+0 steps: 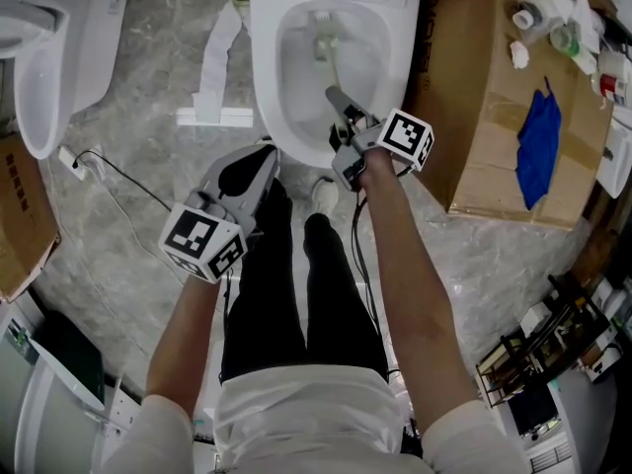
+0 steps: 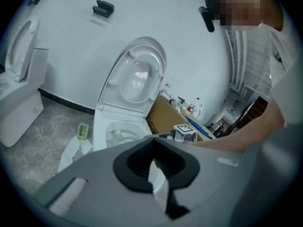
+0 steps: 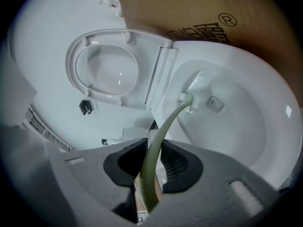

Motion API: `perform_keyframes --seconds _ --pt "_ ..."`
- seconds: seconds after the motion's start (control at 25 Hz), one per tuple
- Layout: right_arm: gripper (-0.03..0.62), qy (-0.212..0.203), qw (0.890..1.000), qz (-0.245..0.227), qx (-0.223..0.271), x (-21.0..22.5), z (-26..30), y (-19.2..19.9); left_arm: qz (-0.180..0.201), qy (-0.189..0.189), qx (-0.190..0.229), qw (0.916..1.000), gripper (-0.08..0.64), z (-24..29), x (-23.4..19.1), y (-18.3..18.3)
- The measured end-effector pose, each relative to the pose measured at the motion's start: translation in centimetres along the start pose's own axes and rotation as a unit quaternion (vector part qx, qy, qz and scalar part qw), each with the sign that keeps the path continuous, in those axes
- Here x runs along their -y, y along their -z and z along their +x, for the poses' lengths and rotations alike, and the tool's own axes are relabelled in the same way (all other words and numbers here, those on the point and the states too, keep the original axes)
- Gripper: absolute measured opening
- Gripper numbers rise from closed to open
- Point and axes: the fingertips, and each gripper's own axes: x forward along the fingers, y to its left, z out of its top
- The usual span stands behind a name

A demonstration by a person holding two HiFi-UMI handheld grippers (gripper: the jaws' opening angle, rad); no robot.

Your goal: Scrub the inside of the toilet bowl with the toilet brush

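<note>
My head camera looks steeply down from above on the toilet [image 1: 265, 87] and floor [image 1: 148, 97]. The left gripper view sits low and farther back, facing the toilet's front and the wall [image 2: 142, 13] behind it. The right gripper view is close over the bowl [image 3: 246, 126], looking into it. All three share the toilet; both gripper views show its raised lid [image 2: 139, 74].

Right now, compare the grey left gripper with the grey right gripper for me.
The left gripper has its jaws together on nothing; the right gripper is clamped on the pale green toilet brush. The left one hangs back over the person's legs; the right one reaches over the white toilet bowl. Both carry a marker cube.
</note>
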Motion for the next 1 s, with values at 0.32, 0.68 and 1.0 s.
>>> perform_keyframes --seconds 0.32,0.68,1.0 --pt "0.087 0.008 0.996 -0.063 -0.062 -1.1 1.1 2.9 -0.001 0.0 -0.004 1.0 -0.008 -1.0 -1.1 0.2" --pt "0.086 0.026 0.986 -0.118 -0.115 -0.5 0.8 4.8 -0.002 0.002 -0.004 1.0 -0.008 -1.5 -1.2 0.7" --pt "0.086 0.048 0.962 -0.189 -0.189 0.5 -0.2 7.4 -0.001 0.002 -0.006 1.0 -0.008 -2.0 -1.1 1.1"
